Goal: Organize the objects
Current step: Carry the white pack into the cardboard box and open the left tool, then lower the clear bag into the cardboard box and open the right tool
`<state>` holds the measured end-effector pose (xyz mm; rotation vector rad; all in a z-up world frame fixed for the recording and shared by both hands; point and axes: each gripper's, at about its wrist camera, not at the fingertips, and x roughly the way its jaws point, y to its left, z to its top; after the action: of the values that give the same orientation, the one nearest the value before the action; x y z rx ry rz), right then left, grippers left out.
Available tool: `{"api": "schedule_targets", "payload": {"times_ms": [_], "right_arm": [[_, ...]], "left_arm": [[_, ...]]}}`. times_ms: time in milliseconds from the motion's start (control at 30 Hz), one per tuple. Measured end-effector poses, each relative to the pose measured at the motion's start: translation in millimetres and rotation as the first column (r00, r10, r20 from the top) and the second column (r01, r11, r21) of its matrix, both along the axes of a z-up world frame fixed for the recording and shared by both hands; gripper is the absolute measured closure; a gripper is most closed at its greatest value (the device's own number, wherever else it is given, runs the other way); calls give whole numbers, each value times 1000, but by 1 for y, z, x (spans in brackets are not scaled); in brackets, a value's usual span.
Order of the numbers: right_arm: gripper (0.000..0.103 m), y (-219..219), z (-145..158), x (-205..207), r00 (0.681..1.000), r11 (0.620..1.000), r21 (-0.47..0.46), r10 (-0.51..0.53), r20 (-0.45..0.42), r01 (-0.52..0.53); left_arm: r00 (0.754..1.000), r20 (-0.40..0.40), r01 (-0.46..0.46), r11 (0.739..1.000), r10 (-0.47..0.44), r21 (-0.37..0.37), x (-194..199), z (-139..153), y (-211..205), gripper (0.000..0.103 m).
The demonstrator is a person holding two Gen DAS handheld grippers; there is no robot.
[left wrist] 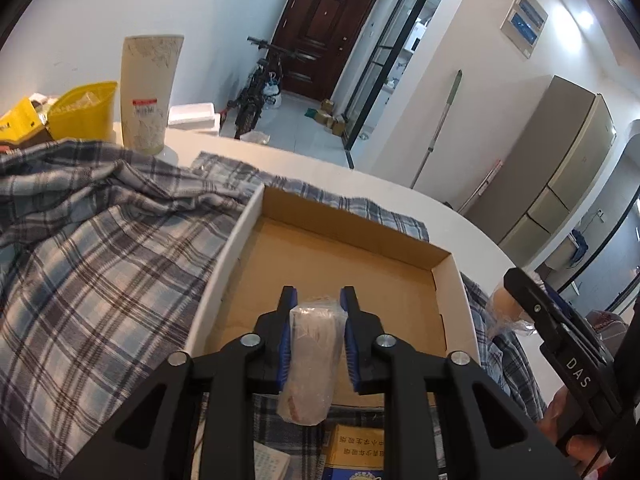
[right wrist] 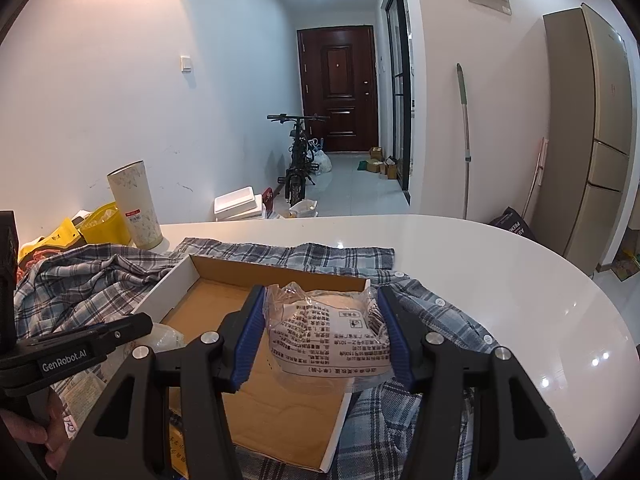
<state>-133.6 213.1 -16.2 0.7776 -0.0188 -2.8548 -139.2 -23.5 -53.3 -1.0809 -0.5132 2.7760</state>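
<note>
A shallow cardboard box tray lies on a plaid shirt on the white table. My left gripper is shut on a small clear-wrapped packet and holds it over the tray's near edge. My right gripper is shut on a clear bag with printed text, held above the tray's right side. The right gripper also shows at the right edge of the left wrist view, and the left gripper at the left edge of the right wrist view.
A tall cream cup and yellow bags stand at the table's far left. A yellow-and-blue booklet lies under my left gripper. A bicycle, a fridge and a mop stand beyond the table.
</note>
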Motion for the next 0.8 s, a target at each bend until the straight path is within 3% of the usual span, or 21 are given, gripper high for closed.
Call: {"api": "schedule_targets", "payload": {"times_ms": [100, 300, 367, 433, 800], "right_arm": [[49, 1, 0, 0, 1000, 1000, -20, 10, 11, -10], [49, 2, 3, 3, 999, 998, -49, 27, 17, -26], [49, 2, 3, 3, 999, 998, -52, 32, 17, -31], [49, 2, 3, 3, 999, 998, -54, 34, 18, -33], [49, -6, -9, -4, 995, 996, -52, 69, 73, -66]], "left_arm": [[997, -74, -20, 1000, 19, -19, 10, 12, -3, 32], [984, -176, -56, 995, 41, -84, 27, 34, -5, 27], [977, -208, -66, 992, 43, -104, 32, 40, -5, 18], [971, -235, -79, 990, 50, -118, 36, 45, -5, 16], [980, -182, -94, 993, 79, -76, 32, 34, -10, 16]]}}
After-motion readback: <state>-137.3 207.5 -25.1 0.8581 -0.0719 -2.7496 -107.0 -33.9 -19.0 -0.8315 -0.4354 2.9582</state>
